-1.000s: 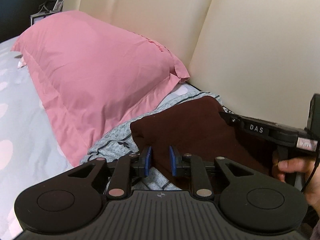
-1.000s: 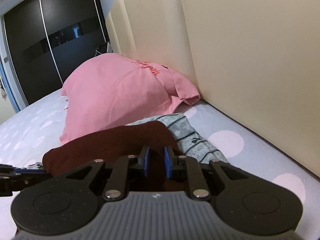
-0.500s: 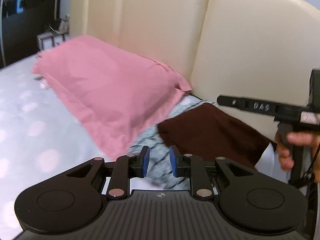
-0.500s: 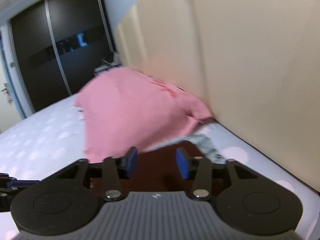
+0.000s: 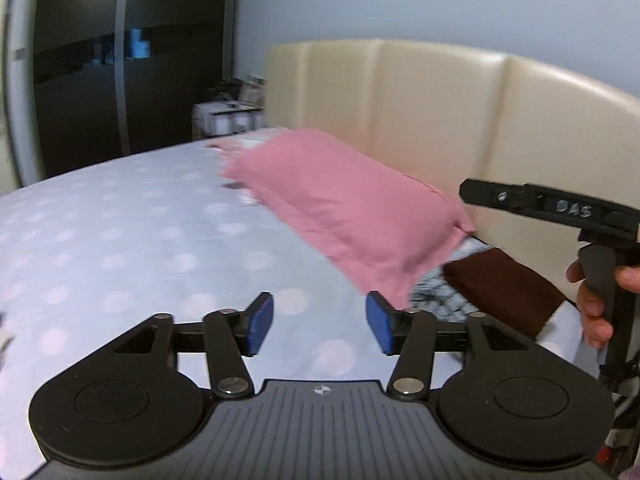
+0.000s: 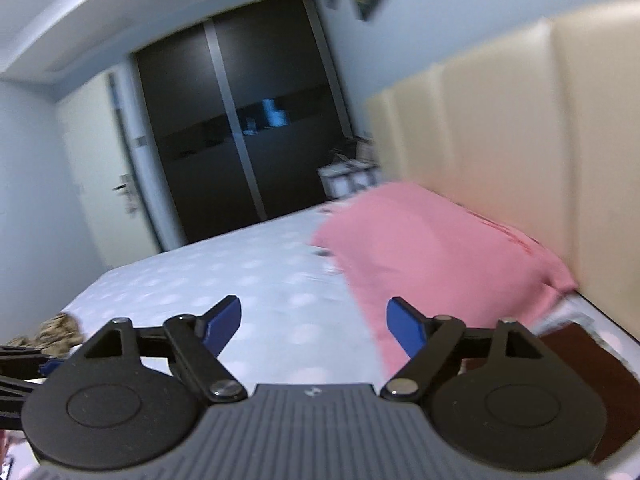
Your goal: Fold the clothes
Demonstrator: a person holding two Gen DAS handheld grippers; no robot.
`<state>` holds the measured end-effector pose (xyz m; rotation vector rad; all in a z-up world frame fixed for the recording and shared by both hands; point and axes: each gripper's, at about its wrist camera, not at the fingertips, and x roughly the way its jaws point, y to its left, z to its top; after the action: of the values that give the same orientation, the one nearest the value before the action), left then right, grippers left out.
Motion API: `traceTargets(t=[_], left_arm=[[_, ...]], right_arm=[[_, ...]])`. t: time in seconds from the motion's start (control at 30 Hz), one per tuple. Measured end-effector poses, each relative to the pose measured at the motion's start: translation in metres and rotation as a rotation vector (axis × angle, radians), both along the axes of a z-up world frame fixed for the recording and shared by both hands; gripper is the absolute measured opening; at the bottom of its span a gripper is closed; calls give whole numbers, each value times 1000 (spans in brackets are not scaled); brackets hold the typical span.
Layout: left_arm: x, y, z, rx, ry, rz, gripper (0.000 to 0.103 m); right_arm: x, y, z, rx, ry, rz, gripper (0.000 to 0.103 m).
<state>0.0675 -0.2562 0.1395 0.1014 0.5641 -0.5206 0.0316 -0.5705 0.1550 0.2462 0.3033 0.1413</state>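
A folded dark brown garment (image 5: 500, 292) lies on a grey striped garment (image 5: 436, 296) at the bed's head end, beside the pink pillow (image 5: 344, 204). It also shows in the right wrist view (image 6: 576, 364). My left gripper (image 5: 319, 322) is open and empty, raised over the bedsheet. My right gripper (image 6: 314, 326) is open and empty, lifted above the bed; its body shows in the left wrist view (image 5: 560, 208), held by a hand. A patterned brownish garment (image 6: 52, 330) lies at the far left of the bed.
The bed has a pale blue sheet with light dots (image 5: 120, 240). A cream padded headboard (image 5: 440, 112) runs along the right. A dark wardrobe (image 6: 240, 128) and a small white cabinet (image 5: 228, 120) stand beyond the bed.
Both grippers have opened and let go of the brown garment, which now lies on the striped one. Both have lifted and swung left, away from the headboard.
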Motion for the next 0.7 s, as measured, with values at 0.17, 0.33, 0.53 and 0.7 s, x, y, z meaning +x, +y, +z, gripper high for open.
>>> traceTargets(t=[0.17,0.33,0.53,0.7], left_arm=[[-41,78,16,-20,-44,108,62],[-87,141,14,-18,-132,241,75],[-124,190,-15,28,-212,371,76],[-126,228,-56,0,-170,488,77]], right_arm=[[-33,89,30,-15,-79,111,95],[-71,170,37,-57,-125,184,99],[-112,250,2,-44,-102,202,100],[-137,304,-42,-154,-94,185,100]])
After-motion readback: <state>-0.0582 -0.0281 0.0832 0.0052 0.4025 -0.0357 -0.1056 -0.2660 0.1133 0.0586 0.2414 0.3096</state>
